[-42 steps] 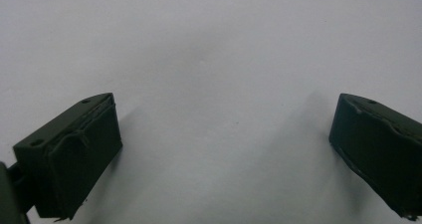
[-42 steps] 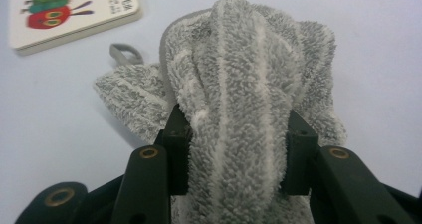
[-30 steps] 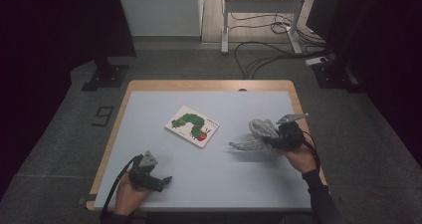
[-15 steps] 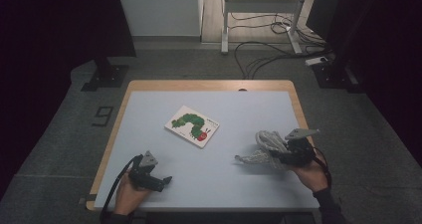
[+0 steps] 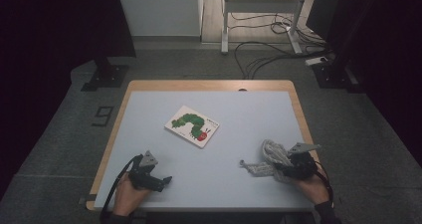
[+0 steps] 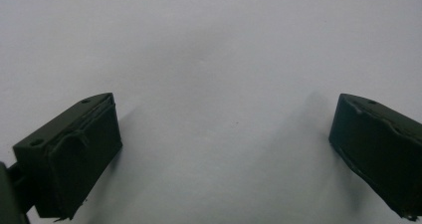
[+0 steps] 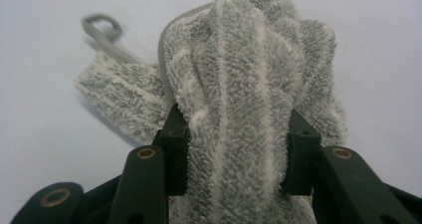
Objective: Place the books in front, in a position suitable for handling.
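A grey striped towel [image 5: 271, 157], bunched up with a hanging loop, lies on the table near the front right. My right gripper [image 5: 285, 165] is shut on it. In the right gripper view the pads pinch the thick fold of towel [image 7: 249, 59] from both sides of the right gripper [image 7: 236, 134]. Its jaws have just eased open slightly, with the towel still squeezed between them. My left gripper [image 5: 164, 180] rests at the front left, pointing right. It is open, with bare table between its jaws in the left gripper view [image 6: 224, 129].
A picture book [image 5: 191, 126] with a green caterpillar on its cover lies flat near the table's middle. The pale table [image 5: 249, 104] has a wooden rim. Behind it are a dark floor, cables and stand legs.
My right hand has carried the towel down and toward the near edge of the table, where it now touches the surface. The left hand has stayed still.
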Available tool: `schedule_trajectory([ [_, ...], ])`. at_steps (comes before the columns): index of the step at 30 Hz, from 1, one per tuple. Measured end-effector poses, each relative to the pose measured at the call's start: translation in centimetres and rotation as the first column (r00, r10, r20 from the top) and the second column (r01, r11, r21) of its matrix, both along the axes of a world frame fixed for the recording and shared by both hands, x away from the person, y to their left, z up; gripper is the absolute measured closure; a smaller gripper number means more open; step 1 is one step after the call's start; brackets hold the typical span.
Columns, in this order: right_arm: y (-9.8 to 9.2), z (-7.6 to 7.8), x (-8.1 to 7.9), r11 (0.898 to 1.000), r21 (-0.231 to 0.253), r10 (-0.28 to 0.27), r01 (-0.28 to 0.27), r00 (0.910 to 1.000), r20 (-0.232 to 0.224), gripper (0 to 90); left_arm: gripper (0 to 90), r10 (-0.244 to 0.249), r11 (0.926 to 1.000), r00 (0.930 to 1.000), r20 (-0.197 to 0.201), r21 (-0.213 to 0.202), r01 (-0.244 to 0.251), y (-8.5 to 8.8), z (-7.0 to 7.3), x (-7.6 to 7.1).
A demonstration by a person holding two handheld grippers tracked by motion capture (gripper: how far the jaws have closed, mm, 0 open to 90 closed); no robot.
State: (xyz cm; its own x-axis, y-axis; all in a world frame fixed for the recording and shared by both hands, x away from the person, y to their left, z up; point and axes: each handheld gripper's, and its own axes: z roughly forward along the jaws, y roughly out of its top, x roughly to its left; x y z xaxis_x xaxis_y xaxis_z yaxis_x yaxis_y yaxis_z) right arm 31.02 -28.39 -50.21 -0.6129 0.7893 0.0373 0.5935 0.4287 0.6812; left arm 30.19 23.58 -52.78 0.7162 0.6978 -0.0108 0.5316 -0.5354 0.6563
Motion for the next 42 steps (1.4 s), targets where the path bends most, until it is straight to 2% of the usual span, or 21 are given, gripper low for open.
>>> schedule_trajectory([
  [2,-0.2,-0.6,-0.1,1.000,0.025,-0.004,0.004,1.0000,0.001,51.5,0.0,0.001,1.0000,1.0000,0.000,-0.001,-0.001,0.0,0.0,0.0],
  [6,-0.2,-0.5,-0.1,1.000,0.013,0.003,-0.003,1.0000,0.002,45.4,0.0,0.002,1.0000,1.0000,0.001,0.001,-0.002,0.0,0.0,0.0],
  [9,0.0,-0.1,0.1,1.000,0.006,0.000,0.000,0.9999,0.011,31.1,0.0,0.002,1.0000,1.0000,0.000,0.000,-0.002,0.0,0.0,0.0],
  [13,0.2,0.4,0.2,1.000,0.030,-0.003,0.002,0.9997,0.024,17.4,0.0,0.002,1.0000,1.0000,-0.004,-0.008,-0.002,0.0,0.1,0.1],
  [17,0.6,1.2,0.5,0.999,0.039,-0.010,0.009,0.9994,0.033,12.4,0.0,0.010,0.9995,0.9997,-0.020,-0.030,-0.010,0.4,0.4,0.6],
  [22,1.2,2.1,0.9,0.998,0.066,-0.018,0.014,0.9978,0.065,7.1,0.0,0.017,0.9998,0.9997,-0.016,-0.014,-0.017,0.7,0.9,1.7],
  [25,2.4,2.7,1.3,0.999,0.053,-0.008,0.003,0.9955,0.095,0.0,0.0,0.011,0.9999,0.9999,-0.006,0.003,-0.011,0.7,1.5,2.6],
  [27,3.0,2.9,1.5,0.999,0.052,0.000,-0.005,0.9948,0.102,0.0,0.0,0.002,0.9998,0.9999,0.010,0.018,-0.002,0.7,2.2,3.6],
  [28,3.0,2.9,1.5,0.999,0.052,0.000,-0.005,0.9948,0.102,0.0,0.0,0.002,0.9998,0.9999,0.010,0.018,-0.002,0.7,2.2,3.6],
  [30,3.9,2.9,1.8,0.998,0.061,0.018,-0.025,0.9946,0.102,0.0,0.0,-0.008,0.9999,0.9999,0.013,0.008,0.008,0.7,2.9,4.7],
  [31,3.9,2.9,1.8,0.998,0.061,0.018,-0.025,0.9946,0.102,0.0,0.0,-0.008,0.9999,0.9999,0.013,0.008,0.008,0.7,2.9,4.7],
  [37,6.1,2.9,2.5,0.995,0.067,0.070,-0.077,0.9927,0.099,0.0,0.0,-0.027,0.9992,0.9994,0.024,0.030,0.027,0.3,3.8,7.3],
  [42,7.6,3.0,3.1,0.993,0.066,0.090,-0.098,0.9904,0.104,0.0,0.0,-0.036,0.9991,0.9990,0.027,0.023,0.036,0.2,4.3,8.7],
])
